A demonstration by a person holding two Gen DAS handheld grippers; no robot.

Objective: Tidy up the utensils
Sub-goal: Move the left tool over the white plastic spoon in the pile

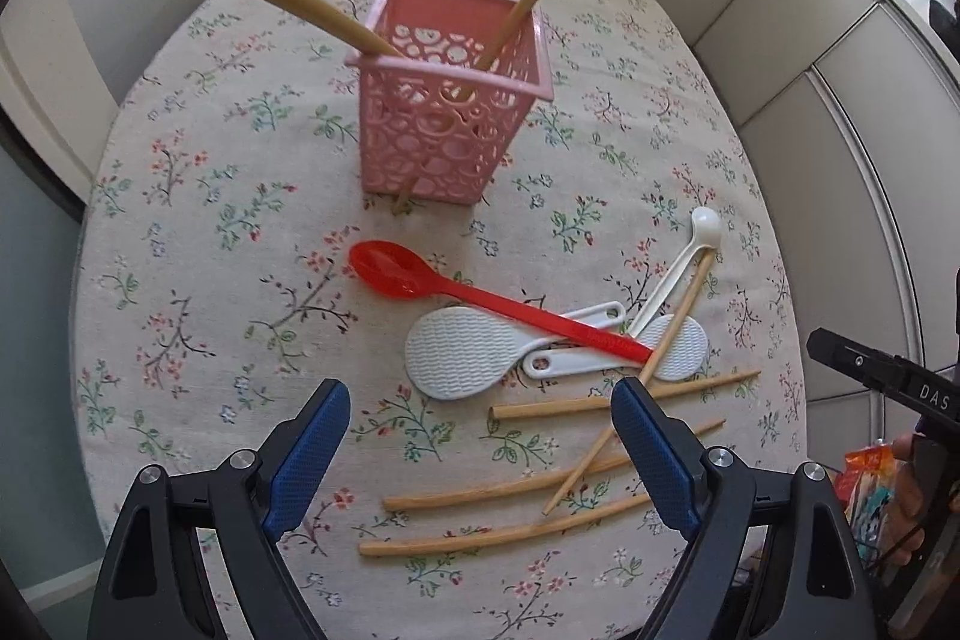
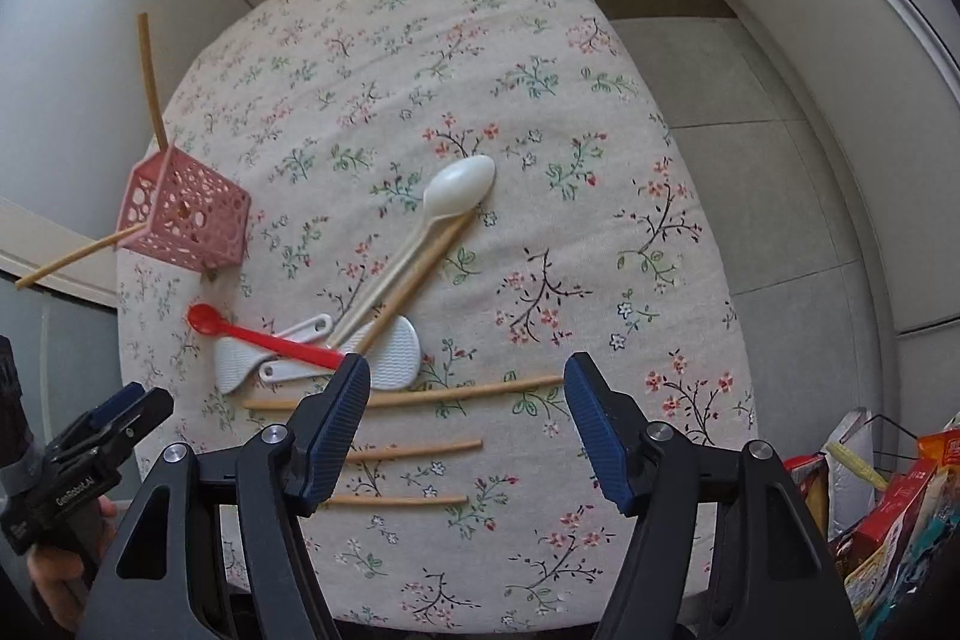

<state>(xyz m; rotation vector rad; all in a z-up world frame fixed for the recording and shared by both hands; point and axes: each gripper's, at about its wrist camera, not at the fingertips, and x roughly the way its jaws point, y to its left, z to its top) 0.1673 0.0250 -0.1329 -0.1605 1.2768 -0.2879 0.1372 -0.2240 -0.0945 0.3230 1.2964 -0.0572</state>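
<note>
Both gripper jaws gape empty above loose chopsticks on table.

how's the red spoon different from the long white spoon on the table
The red spoon is translucent red; the white spoon is opaque white. The red spoon's bowl points toward the pink basket, while the white spoon's bowl points toward the table's far right side. The red spoon's handle lies on top of the white rice paddles; the white spoon's handle runs beside a chopstick. Both are plastic, lie flat and are outside the basket.

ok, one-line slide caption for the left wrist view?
Open left hand-held gripper above loose chopsticks and spoons; pink basket already holds two.
</note>
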